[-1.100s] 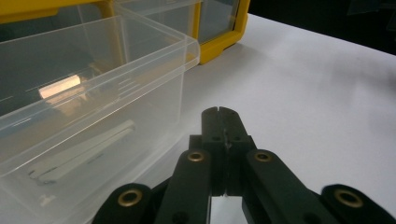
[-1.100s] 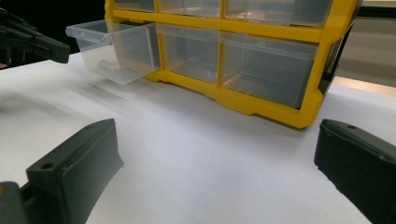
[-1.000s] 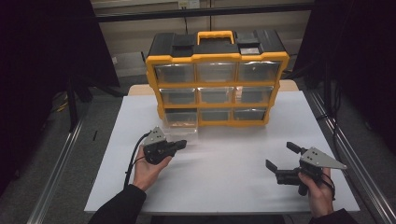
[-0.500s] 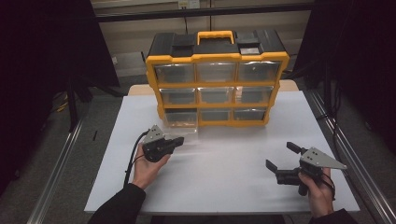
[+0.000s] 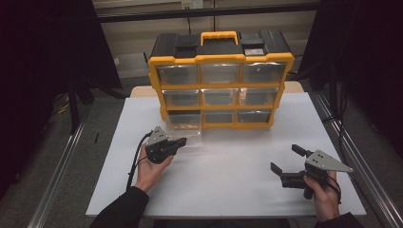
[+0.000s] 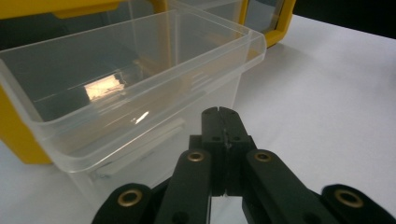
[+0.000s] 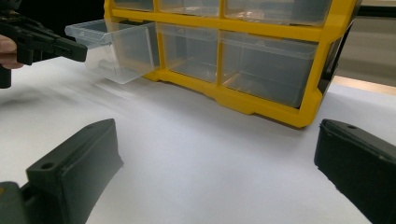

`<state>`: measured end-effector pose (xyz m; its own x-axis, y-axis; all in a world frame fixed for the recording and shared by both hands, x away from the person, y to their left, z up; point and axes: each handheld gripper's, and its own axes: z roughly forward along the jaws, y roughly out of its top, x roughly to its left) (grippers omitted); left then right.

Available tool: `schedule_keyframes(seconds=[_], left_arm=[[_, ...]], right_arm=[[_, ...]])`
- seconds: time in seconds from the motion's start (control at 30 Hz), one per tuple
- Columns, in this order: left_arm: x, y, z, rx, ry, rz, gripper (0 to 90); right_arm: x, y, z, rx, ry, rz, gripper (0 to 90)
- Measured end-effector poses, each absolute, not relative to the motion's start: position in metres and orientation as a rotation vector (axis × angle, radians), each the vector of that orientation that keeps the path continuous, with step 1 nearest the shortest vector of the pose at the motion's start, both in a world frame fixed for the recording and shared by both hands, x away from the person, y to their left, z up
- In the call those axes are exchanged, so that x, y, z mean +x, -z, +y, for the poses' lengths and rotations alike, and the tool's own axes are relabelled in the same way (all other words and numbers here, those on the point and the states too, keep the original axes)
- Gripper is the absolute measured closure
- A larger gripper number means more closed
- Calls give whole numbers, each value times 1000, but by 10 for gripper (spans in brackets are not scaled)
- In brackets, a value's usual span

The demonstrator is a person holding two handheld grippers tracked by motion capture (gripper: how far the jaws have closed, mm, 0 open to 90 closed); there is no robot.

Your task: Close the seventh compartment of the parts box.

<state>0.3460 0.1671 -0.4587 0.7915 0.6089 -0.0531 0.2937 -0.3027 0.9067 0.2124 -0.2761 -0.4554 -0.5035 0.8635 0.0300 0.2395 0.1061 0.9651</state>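
Pulled slightly farther out since 1 second ago: clear drawer (image 5: 183,122), bottom-left slot of yellow organizer (image 5: 221,80) at tabletop's far edge. Left gripper (image 5: 180,141) pinched shut, apparently clamping drawer's front lip (image 6: 140,140). Right gripper (image 5: 287,159) wide open, holding nothing, near tabletop's (image 5: 228,166) front-right corner. Drawer partly out, looks empty; other 8 drawers shut. Left to do, probably: full removal or filling. No readable brand or label anywhere.
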Motion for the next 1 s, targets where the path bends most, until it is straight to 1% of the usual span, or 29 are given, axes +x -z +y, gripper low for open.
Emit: schedule_keyframes(seconds=[0.2,0.3,0.33,0.43,0.53,0.67,0.7,0.73,1.0], left_arm=[[349,459,169,1876,-381,701,900],[348,457,169,1869,-429,711,900],[349,457,170,1865,-409,688,900],[347,457,168,1863,-437,706,900],[349,457,168,1858,-415,692,900],[349,458,166,1867,-446,713,900],[351,459,167,1863,-416,694,900],[350,459,167,1875,-447,717,900],[353,460,167,1865,-431,701,900]], right_arm=[[212,455,-277,1081,-1419,1822,0],[212,455,-276,1078,-1419,1822,0],[212,455,-276,1076,-1418,1821,0],[212,455,-277,1080,-1418,1820,0],[212,455,-276,1077,-1418,1822,0],[212,455,-276,1079,-1417,1821,0],[212,455,-276,1076,-1418,1818,0],[212,455,-276,1072,-1420,1818,0],[212,455,-277,1074,-1419,1822,0]])
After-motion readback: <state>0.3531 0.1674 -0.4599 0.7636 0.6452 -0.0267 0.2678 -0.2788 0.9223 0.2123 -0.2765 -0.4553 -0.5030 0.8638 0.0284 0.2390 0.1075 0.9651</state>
